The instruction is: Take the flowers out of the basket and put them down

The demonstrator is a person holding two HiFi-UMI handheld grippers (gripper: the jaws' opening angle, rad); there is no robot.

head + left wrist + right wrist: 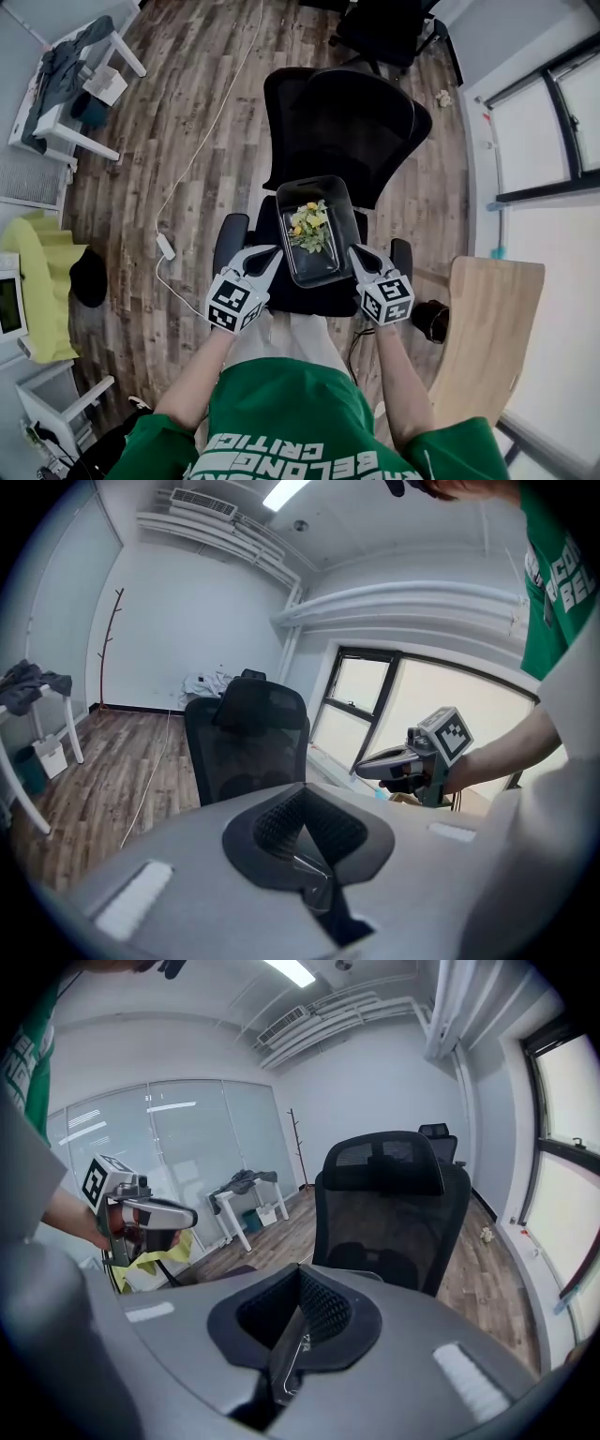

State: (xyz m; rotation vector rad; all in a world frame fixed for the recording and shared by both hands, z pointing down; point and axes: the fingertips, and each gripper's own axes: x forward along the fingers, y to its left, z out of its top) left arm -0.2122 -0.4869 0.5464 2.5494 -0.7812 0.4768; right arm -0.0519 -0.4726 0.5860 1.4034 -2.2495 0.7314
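A dark rectangular basket [350, 208] stands on the seat of a black office chair [337, 122]. A bunch of yellow flowers with green leaves [309, 226] lies inside it. My left gripper [271, 253] hovers just off the basket's left side, jaws shut and empty. My right gripper [356, 252] hovers just off its right side, also shut and empty. In the left gripper view my own jaws [303, 844] meet in front of the chair back [248, 742], and the right gripper [363, 771] shows at the right. The right gripper view shows the left gripper [190, 1215] at the left; the basket is hidden there.
A white table [66, 84] with clothes stands at the far left. A white cable [206, 131] runs across the wood floor to an adapter [166, 247]. A wooden tabletop [487, 328] is at my right, windows beyond it. A yellow-green object [37, 281] sits at the left.
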